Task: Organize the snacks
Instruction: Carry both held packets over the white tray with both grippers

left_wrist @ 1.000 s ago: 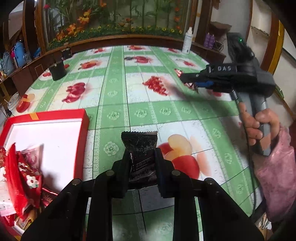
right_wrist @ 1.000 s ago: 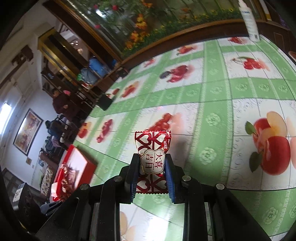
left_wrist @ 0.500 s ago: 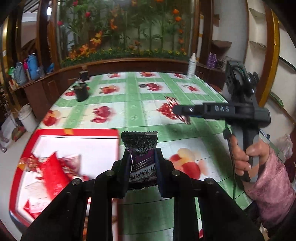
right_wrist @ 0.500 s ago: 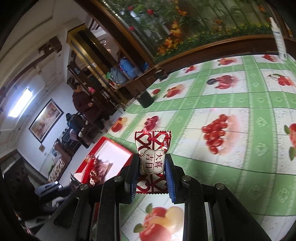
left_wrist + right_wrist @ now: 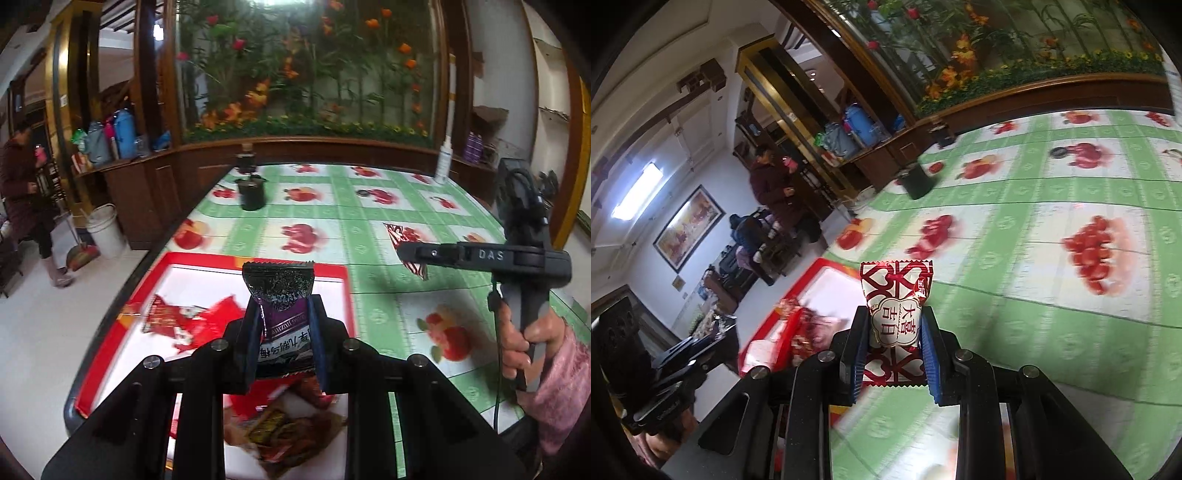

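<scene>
My left gripper is shut on a black and purple snack packet and holds it above the red box, which has a white inside and several red snack packets. My right gripper is shut on a red and white candy packet over the green tablecloth, right of the red box. In the left wrist view the right gripper hangs over the table, right of the box, with the red candy packet in it.
A black cup stands at the table's far left and a white spray bottle at the far right edge. A person stands on the floor to the left, by a white bucket. The table is bare right of the box.
My left gripper has moved left and up with its packet, from beside the box to over it. My right gripper has moved left toward the box with its candy.
</scene>
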